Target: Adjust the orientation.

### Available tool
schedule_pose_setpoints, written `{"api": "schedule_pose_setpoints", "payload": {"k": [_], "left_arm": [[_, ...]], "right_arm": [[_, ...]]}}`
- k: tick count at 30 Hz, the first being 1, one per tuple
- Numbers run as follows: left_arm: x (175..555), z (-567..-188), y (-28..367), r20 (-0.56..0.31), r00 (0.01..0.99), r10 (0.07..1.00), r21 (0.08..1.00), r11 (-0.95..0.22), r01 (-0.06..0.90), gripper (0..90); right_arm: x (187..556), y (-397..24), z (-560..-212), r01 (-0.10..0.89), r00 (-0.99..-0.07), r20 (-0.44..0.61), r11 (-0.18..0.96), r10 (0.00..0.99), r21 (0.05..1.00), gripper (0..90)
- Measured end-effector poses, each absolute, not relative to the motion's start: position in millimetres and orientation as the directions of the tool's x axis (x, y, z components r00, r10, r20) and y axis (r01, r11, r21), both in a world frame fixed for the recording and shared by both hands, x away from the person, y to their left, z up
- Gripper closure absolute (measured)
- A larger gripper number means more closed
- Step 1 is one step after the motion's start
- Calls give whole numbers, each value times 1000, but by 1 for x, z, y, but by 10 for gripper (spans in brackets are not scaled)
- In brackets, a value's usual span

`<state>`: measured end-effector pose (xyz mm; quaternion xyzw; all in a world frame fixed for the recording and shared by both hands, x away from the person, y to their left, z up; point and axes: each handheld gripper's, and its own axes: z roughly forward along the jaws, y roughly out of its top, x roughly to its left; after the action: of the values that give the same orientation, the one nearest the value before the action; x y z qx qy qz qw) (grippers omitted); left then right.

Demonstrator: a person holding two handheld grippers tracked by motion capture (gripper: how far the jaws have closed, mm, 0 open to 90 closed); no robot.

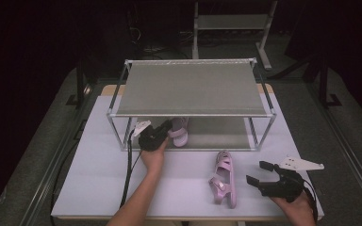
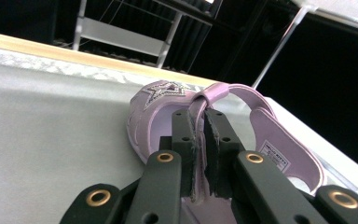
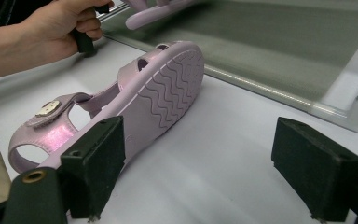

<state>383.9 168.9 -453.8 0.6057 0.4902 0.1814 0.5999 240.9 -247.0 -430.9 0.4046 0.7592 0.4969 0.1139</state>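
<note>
Your left tongs (image 2: 200, 154) are clamped on the thin strap (image 2: 204, 100) of a lilac sandal (image 2: 279, 154), the two pads pressed together with only the strap between them, and the sandal sits on the lower shelf (image 1: 217, 134) of the rack (image 1: 191, 87), near its front left corner. The likely step is setting this sandal down on that shelf, so let the sole rest flat on the grey mesh before you loosen the grip; a strap held this narrowly can let the sandal swing or tip if you let go early. Keep the sandal square to the front rail and far enough in that the heel does not hang over it. When you draw back, come straight out towards the near edge of the bench (image 1: 103, 188), low under the upper shelf (image 1: 191, 89) and clear of the left front post (image 1: 115, 132), which stands just beside your hand (image 1: 153, 157). Your right tongs (image 1: 257, 172) stand wide apart with nothing between them, near the right near corner of the bench. The second sandal (image 1: 224, 179) lies on its side just beside them, sole facing them, near the front edge. There is open white bench around it, so you have room to close on it from the side without touching the right front post (image 1: 264, 134).
</note>
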Motion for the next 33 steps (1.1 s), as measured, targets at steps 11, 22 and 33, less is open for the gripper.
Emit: {"api": "schedule_pose_setpoints", "payload": {"k": [11,22,33], "left_arm": [[389,-451,166,-309,480,821,911,110,398,832],[388,-450,164,-330,495,804,898,105,428,774],[368,-445,166,-365,512,777,890,130,436,665]], "right_arm": [[240,-245,-431,496,-656,224,187,721,848,169],[237,-244,-429,495,-658,229,183,717,849,170],[236,-243,-427,486,-662,226,181,714,855,170]]}}
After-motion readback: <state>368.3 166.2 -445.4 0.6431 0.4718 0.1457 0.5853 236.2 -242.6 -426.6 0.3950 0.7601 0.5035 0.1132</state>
